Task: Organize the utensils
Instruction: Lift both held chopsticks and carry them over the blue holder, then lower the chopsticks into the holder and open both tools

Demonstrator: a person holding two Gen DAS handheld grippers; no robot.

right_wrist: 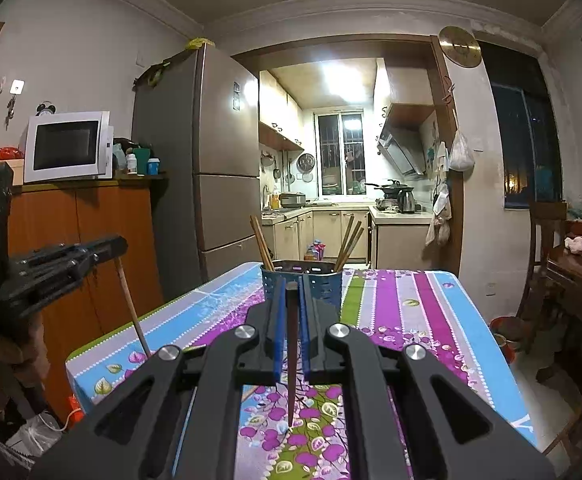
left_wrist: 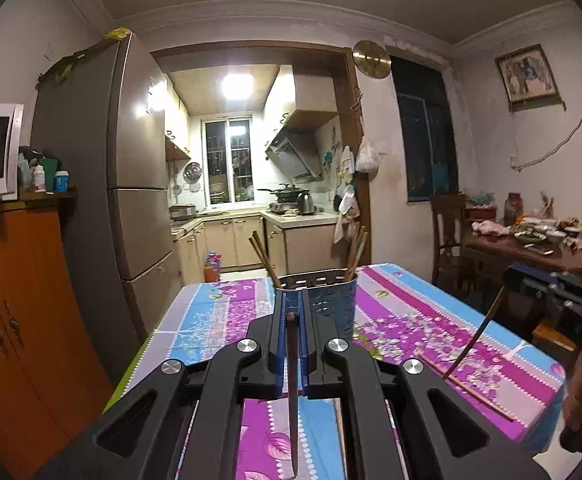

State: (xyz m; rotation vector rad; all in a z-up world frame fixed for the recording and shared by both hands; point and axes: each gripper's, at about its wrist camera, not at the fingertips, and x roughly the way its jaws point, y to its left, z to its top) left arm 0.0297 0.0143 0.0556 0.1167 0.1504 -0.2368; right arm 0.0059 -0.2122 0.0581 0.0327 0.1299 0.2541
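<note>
Several chopsticks already stand in the perforated blue utensil holder (left_wrist: 318, 300) at the middle of the table, leaning out to its left and right rims; that part of the sorting looks done. Still to go, as far as the views show: one chopstick in each gripper, and a pale loose chopstick (left_wrist: 465, 386) lying flat on the floral tablecloth (left_wrist: 419, 320) toward the right side, well apart from the holder; whether more lie hidden under the gripper bodies cannot be told.

The left gripper (left_wrist: 292, 312) is clamped on a dark chopstick (left_wrist: 292, 392); its blue pads pinch the thick upper end, and the shaft hangs down toward the camera with its tip free above the cloth. The right gripper (right_wrist: 291, 300) is likewise closed on its own dark chopstick (right_wrist: 291, 360), gripped near the top, the point dangling clear of the table.

Both grippers point nearly level, tipped slightly downward, and aim straight at the holder from the near side; each sits above the tabletop with the holder just beyond its fingertips. The likely remaining step is to carry each stick over the rim and release it.
</note>
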